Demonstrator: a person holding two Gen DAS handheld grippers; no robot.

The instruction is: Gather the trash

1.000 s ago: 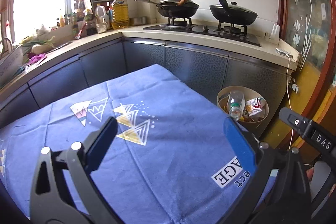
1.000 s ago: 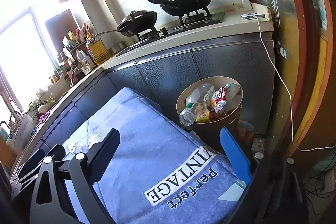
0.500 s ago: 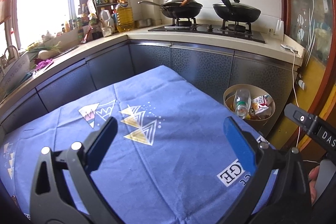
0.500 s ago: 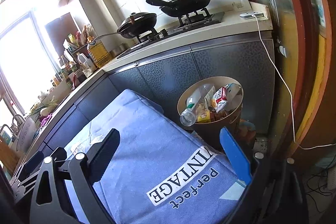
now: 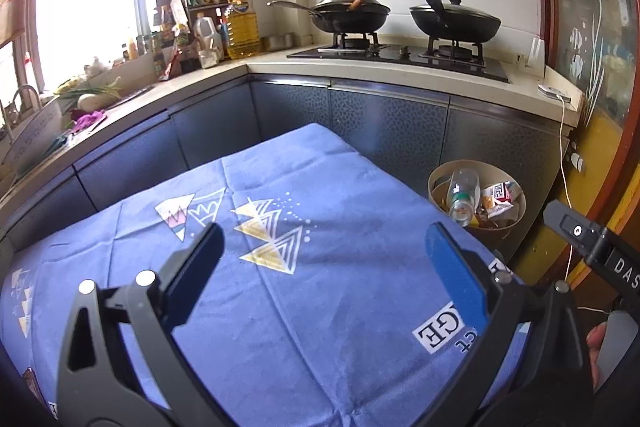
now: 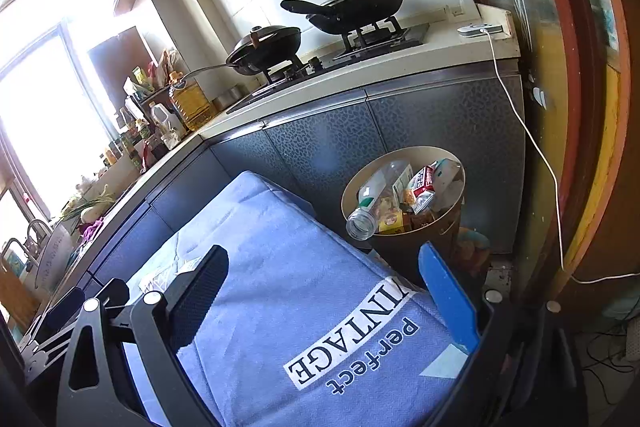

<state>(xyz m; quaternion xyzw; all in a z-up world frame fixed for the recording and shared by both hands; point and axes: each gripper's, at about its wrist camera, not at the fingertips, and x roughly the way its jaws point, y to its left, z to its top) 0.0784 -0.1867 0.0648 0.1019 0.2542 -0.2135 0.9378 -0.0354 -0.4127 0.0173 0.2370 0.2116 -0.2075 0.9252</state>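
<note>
Trash sits in the round beige waste bin (image 5: 436,183) on the floor, just past the far right corner of the blue cloth-covered table (image 5: 320,307) and against the dark grey cabinet fronts (image 5: 384,123). I see a clear plastic bottle (image 6: 374,201) tilted neck-down over the bin rim, plus a red-and-white carton (image 6: 423,183) and yellow wrappers inside. No trash visible on the blue cloth. My left gripper (image 5: 326,277) hovers above the cloth, jaws spread wide, nothing between them. Right gripper (image 6: 324,297) same: spread, empty, above the table corner printed "VINTAGE perfect", bin just ahead. Two black lidded woks (image 5: 350,13) on the gas hob behind
</note>
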